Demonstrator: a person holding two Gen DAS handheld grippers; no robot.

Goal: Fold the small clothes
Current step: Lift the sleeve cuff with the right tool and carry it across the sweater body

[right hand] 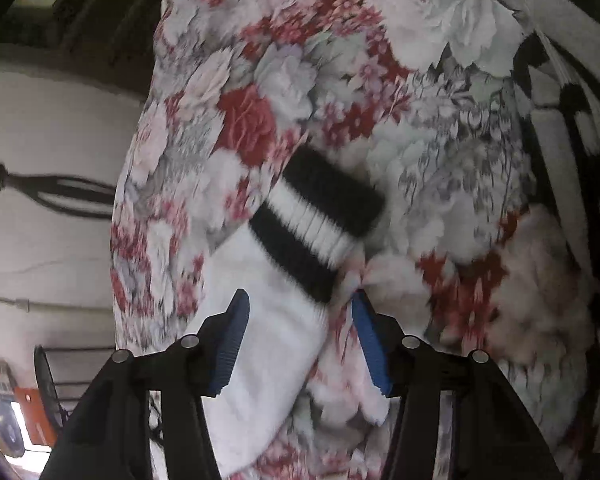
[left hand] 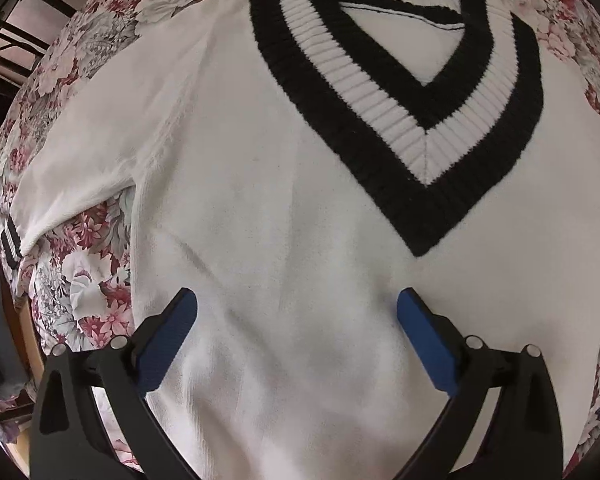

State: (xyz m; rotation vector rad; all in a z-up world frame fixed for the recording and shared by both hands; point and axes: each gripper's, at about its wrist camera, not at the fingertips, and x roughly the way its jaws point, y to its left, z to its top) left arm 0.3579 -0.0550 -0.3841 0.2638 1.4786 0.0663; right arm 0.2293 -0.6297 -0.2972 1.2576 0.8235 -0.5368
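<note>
1. A white sweater (left hand: 260, 200) lay flat, front up, on a floral cloth (left hand: 88, 280); whether a tabletop or a bed was beneath the cloth could not be told.
2. The sweater had a V-neck collar (left hand: 424, 152) banded in black, white and black, its point aimed toward the left wrist camera; the body filled most of that view.
3. One sleeve (left hand: 80, 184) ran out to the left edge of the left wrist view, ending in a black-and-white striped cuff (left hand: 10, 240) at the cloth's edge.
4. The left hand-held gripper (left hand: 296, 316) pointed steeply down over the lower chest of the sweater; its blue pads (left hand: 168, 344) stood wide apart, open, with only flat knit between them and nothing pinched.
5. In the blurred right wrist view, the right hand-held gripper (right hand: 300, 308) was over the other sleeve (right hand: 268, 344); that sleeve lay on the cloth (right hand: 340, 60) and ended in a striped cuff (right hand: 316, 220) just ahead of the fingertips.
6. Its pads (right hand: 230, 344) were partly open, straddling the white sleeve just behind the cuff; one pad was at the sleeve's side, the other over the cloth beside it; they did not press on the fabric.
7. The collar (right hand: 560, 92) showed at the far right of that view.
</note>
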